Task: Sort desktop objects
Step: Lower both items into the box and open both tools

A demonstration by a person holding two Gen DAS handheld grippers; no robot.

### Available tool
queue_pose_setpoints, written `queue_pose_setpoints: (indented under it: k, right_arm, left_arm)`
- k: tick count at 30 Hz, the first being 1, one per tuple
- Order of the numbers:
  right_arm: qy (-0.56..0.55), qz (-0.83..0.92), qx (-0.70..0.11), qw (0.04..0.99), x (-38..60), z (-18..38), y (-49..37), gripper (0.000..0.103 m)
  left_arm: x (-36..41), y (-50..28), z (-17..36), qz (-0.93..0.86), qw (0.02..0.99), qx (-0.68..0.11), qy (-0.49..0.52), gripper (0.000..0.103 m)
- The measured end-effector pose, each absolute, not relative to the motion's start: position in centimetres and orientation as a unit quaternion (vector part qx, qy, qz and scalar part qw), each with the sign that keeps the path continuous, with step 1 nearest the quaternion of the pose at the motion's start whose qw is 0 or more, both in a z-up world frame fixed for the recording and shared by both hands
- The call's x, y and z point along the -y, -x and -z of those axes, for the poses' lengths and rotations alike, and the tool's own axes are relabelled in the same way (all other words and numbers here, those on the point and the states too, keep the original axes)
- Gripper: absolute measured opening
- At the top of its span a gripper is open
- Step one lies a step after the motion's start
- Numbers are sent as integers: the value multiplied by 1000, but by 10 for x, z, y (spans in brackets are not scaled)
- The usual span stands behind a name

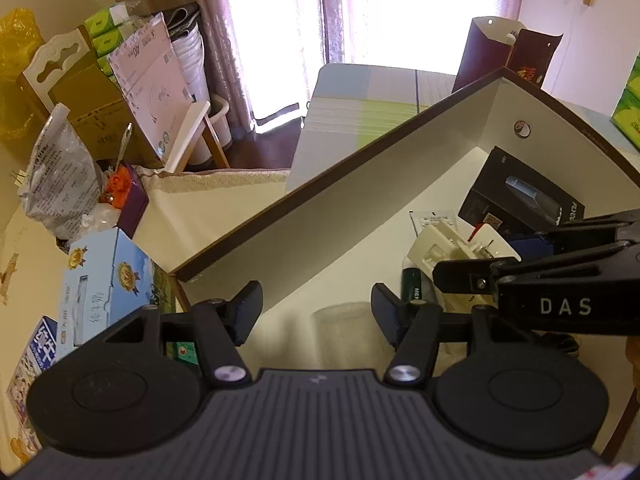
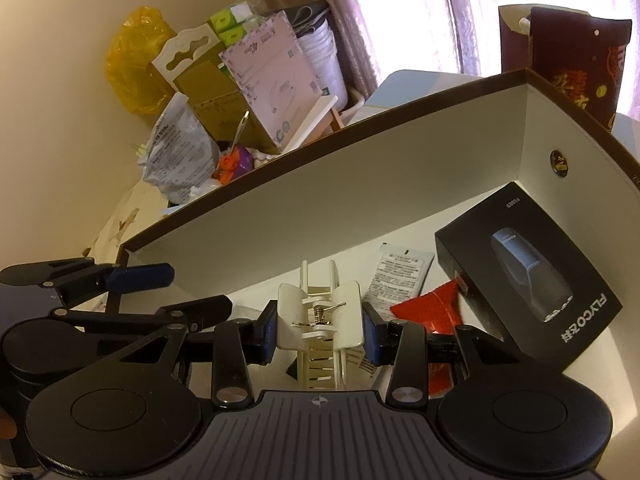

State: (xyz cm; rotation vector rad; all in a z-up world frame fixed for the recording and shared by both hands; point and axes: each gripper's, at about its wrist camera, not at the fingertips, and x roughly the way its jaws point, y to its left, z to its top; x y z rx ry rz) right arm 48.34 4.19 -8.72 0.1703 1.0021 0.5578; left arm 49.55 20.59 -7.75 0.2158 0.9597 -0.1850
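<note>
A big open box (image 1: 360, 208) (image 2: 320, 216) with white walls and a brown rim fills both views. My right gripper (image 2: 320, 332) (image 1: 484, 258) is shut on a cream hair claw clip (image 2: 316, 312) (image 1: 448, 246) just above the box floor. Beside the clip lie a black FLYCO box (image 2: 528, 292) (image 1: 520, 200), a white sachet (image 2: 400, 276), a red packet (image 2: 432, 308) and a dark green tube (image 1: 412, 284). My left gripper (image 1: 316, 312) (image 2: 188, 288) hangs open and empty over the bare near-left part of the box.
Left of the box are a blue carton (image 1: 104, 284), a crinkled plastic bag (image 1: 60, 184) (image 2: 180, 152), cardboard boxes (image 1: 100, 120) and a yellow bag (image 2: 132, 64). A dark red gift bag (image 1: 504, 56) (image 2: 568, 64) stands behind the box. Green tissue packs (image 1: 628, 96) sit far right.
</note>
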Motion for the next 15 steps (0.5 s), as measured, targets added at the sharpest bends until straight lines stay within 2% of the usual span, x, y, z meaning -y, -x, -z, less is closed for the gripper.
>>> queue_pose_setpoints:
  k: [5,7,9,10,15]
  right_arm:
    - [-109,-271,-466,835,-38,90,-484,41]
    - [-118,-270,-461,837,-35,89,-485,49]
    - [-121,-269,-453,841,-32,85,-484,63]
    - [-123,-270,-450,842,-30,83,-484,66]
    - [-99,-269,-435,854,-23,67,-476,75]
  left_arm:
    - [-207,-496,76,85,877,-461,-102,56]
    - [-207,-496,75,82,878,-461,-100,56]
    - [-207,-495,74,81,878,-461,-97,61]
    - [-207,-494,73,82,879,-461,-95,70]
    - [-205,-484,70,81,878,-465,-84,71]
